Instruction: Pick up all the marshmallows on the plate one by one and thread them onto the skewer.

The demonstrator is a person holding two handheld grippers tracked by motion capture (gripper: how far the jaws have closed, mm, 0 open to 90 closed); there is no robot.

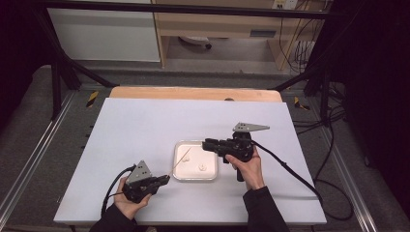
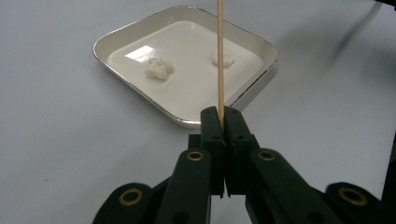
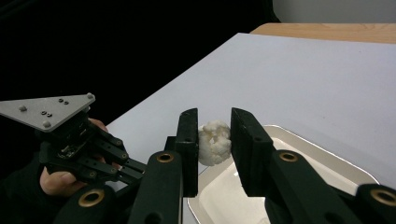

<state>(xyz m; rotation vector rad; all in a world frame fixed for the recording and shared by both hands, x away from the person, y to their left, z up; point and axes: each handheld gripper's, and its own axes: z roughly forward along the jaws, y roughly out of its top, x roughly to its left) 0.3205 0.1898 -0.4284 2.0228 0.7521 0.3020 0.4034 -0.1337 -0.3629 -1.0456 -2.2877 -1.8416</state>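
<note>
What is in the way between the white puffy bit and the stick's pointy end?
Nothing visible. The right gripper holds the white piece above the tray; the left gripper pinches the skewer, whose tip points over the tray, open air between.

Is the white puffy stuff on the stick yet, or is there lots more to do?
Not yet. The left gripper is shut on the wooden skewer, which is bare. The right gripper has picked up one white piece above the tray. Probably still left: threading it, then the two pieces in the tray.
</note>
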